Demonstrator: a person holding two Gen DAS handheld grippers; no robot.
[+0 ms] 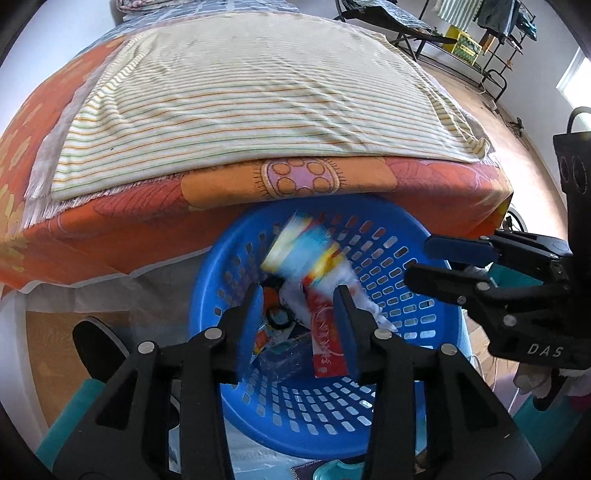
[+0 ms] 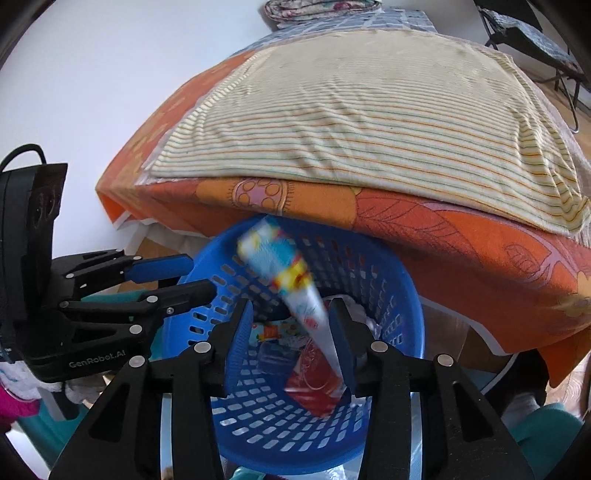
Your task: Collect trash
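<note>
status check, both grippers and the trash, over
Left gripper and right gripper open, empty. Blurred colourful wrapper dropping into blue perforated plastic basket. Nothing blocking.

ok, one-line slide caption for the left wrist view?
Both tools open over the blue basket by the bed, a blurred colourful wrapper dropping onto trash inside.

Basket (image 1: 436,332) mouth open; bed (image 1: 110,236) edge overhangs far rim, probably.

A bed (image 1: 110,236) in an orange floral sheet (image 1: 443,184) carries a striped blanket (image 1: 258,103) on top. Beyond its far right corner stand a black folding chair (image 1: 399,22) and a clothes rack (image 1: 495,22).
</note>
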